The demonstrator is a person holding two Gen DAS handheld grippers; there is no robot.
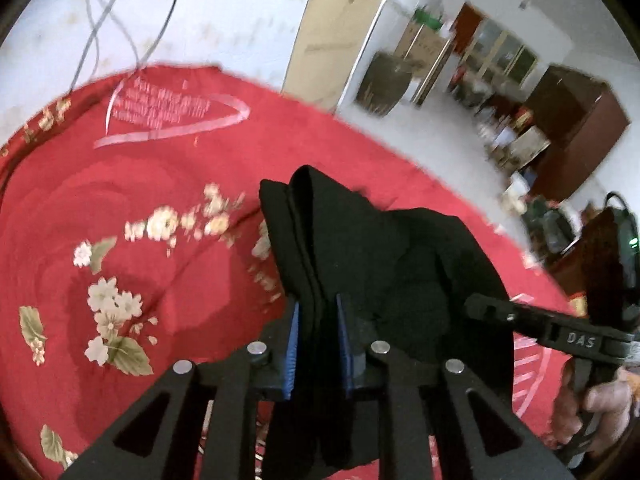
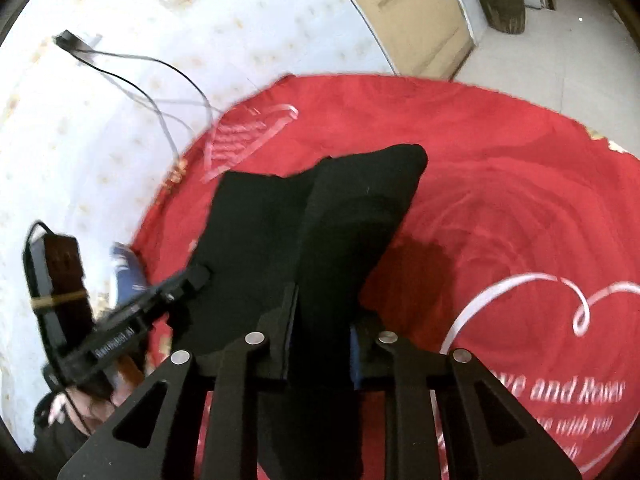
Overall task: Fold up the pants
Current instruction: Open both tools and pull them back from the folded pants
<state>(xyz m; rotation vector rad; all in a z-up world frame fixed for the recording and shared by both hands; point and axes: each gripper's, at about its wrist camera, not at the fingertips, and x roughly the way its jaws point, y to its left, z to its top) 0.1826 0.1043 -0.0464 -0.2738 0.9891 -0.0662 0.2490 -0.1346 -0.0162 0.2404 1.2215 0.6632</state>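
Pants, black, soft knit fabric, bunched into thick folds and lifted clear of a red plush blanket printed with cream flowers and white heart outlines.

Left gripper, black two-finger tool with blue pads: jaws narrowed onto a doubled fold of the pants, the cloth pinched between the pads and trailing down past the linkage.

Right gripper, same make: jaws likewise drawn in on a fold of the same garment, fabric filling the gap between its fingers and rising ahead of them in a dark peak.

In the left wrist view the right gripper reaches in from the right edge, touching the garment, with a person's hand on its handle. In the right wrist view the left gripper comes in from the lower left, held by a hand that is partly hidden.

Blanket: spread over a white quilted surface with small tan dots; thin cables lie across that surface near the blanket's edge.

Background: pale tiled floor, beige door panel, brown wooden cabinet; motion blur makes the smaller clutter beside it, possibly boxes, impossible to sort.
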